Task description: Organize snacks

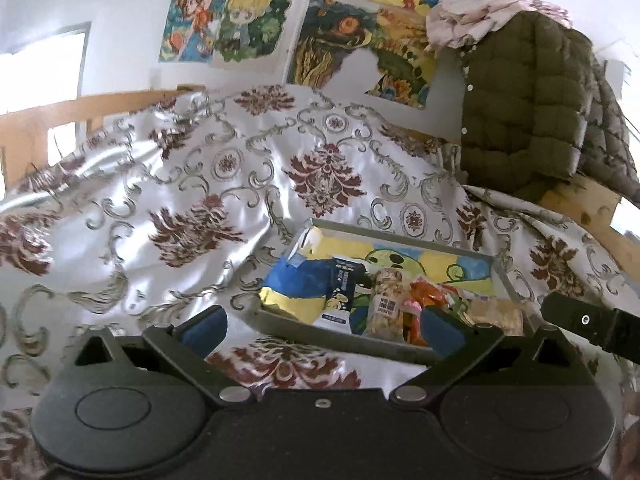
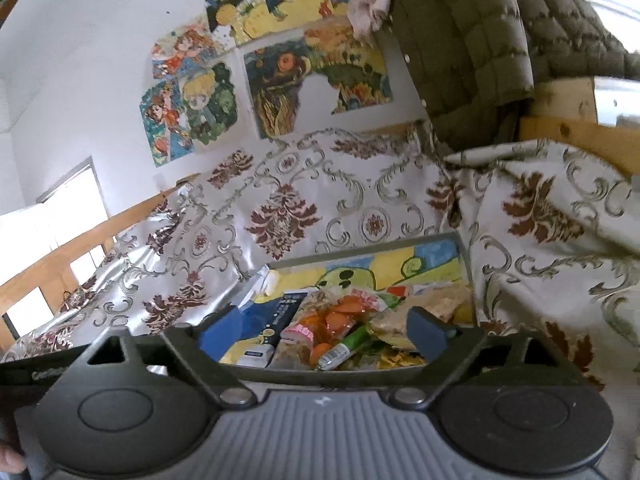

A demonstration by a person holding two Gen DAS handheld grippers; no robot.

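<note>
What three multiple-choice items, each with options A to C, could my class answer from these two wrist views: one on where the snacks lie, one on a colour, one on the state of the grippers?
1. Where do the snack packets lie?
A. In the grey tray on the patterned cloth
B. Scattered over the bare cloth
C. On top of the hanging jacket

2. What colour is the quilted jacket that hangs at the right?
A. Red
B. Olive green
C. White

3. How do the left gripper and the right gripper stand?
A. Both shut on a packet
B. One shut, one open
C. Both open, holding nothing

Answers: 1 A, since the packets sit within the tray's raised rim; 2 B, since its padded squares are a dull green; 3 C, since in each view the blue pads stand wide apart with no packet pressed between them.
</note>
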